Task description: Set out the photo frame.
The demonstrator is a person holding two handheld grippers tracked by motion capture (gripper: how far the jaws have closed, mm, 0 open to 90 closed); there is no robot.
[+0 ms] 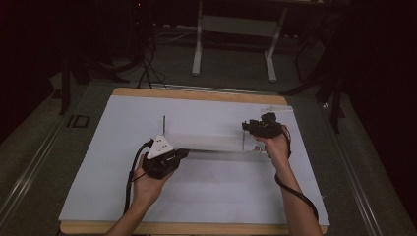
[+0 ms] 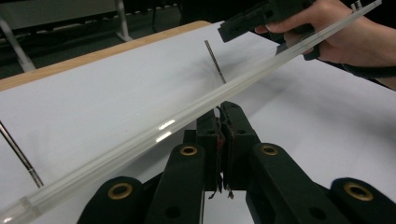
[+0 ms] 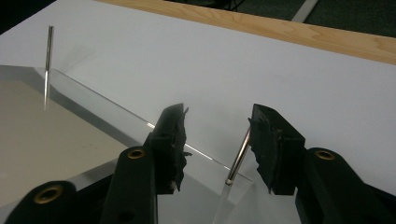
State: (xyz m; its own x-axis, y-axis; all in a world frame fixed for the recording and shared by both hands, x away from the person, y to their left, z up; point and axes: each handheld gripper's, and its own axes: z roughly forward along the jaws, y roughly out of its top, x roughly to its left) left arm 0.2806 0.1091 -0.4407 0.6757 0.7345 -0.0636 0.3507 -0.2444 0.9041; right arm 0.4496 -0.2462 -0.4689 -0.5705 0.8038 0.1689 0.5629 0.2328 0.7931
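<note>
Worktop [image 1: 98,191], high view: I see a clear panel [image 1: 206,136] standing mid-worktop between both hands. Left gripper view: my left tongs [image 2: 223,112] are pinched closed on the panel's lower edge. Right gripper view: my right tongs [image 3: 217,135] gape around a metal pin [image 3: 238,158], holding nothing.

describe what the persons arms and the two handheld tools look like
Both forearms are bare, no sleeves. Each tool is black with brass-coloured pivot rivets; the left tool carries a grey three-cornered plate, and a black cable trails from it. The right tool also trails a black cable.
</note>
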